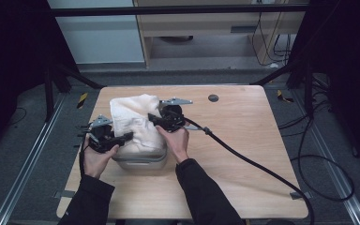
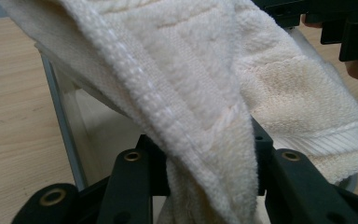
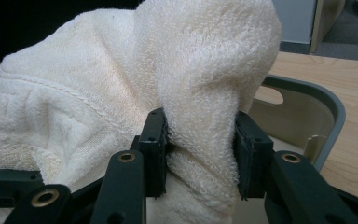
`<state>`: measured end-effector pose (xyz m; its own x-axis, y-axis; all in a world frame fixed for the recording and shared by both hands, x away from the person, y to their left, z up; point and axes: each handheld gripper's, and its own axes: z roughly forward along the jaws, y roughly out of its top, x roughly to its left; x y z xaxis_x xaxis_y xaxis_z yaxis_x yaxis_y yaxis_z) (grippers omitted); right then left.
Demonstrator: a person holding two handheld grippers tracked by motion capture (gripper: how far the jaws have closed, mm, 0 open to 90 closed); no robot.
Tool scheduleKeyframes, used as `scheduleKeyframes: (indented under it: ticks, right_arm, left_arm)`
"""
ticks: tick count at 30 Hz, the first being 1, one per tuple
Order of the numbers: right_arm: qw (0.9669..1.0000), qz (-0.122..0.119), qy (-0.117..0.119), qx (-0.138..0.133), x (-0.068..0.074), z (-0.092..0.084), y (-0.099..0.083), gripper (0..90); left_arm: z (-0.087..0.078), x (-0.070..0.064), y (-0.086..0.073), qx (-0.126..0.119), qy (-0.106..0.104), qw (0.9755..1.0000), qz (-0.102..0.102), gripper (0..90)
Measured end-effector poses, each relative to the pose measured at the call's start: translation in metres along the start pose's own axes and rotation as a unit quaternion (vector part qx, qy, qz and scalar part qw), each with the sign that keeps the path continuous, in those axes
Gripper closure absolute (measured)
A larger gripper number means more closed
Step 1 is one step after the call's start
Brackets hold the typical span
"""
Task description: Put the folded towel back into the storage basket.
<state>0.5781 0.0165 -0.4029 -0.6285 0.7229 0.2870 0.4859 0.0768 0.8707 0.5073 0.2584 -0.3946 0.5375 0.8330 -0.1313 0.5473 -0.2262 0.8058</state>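
2 grippers, left and right, pinch a cream towel over a grey bin.

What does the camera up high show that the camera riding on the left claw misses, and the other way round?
High view alone: the whole wooden table, both of the person's hands, the right claw's cable trailing across the table, and the floor around it.

Left gripper view alone: close up, the towel's woven border stripe and the left claw pinching a thick fold between its black pads.

Both: the cream towel draped over the grey bin, and the right claw gripping the towel's far side.
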Motion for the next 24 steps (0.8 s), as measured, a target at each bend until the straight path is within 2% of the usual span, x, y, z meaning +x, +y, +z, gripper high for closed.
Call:
scheduleKeyframes:
  ticks: [8,13,24]
  right_arm:
    - [0.9997,-0.007,-0.013,0.021,-0.003,0.009,-0.008,59.8]
    - [0.9993,-0.014,-0.019,0.029,-0.005,0.012,-0.013,59.4]
    - [0.9977,-0.026,-0.033,0.053,-0.01,0.015,-0.023,57.4]
  left_arm:
    - [0.011,0.001,-0.005,0.02,0.011,0.9997,0.007,62.5]
    - [0.015,0.002,-0.007,0.029,0.01,0.9995,0.004,62.5]
    - [0.026,-0.001,-0.011,0.053,0.011,0.9984,0.012,62.5]
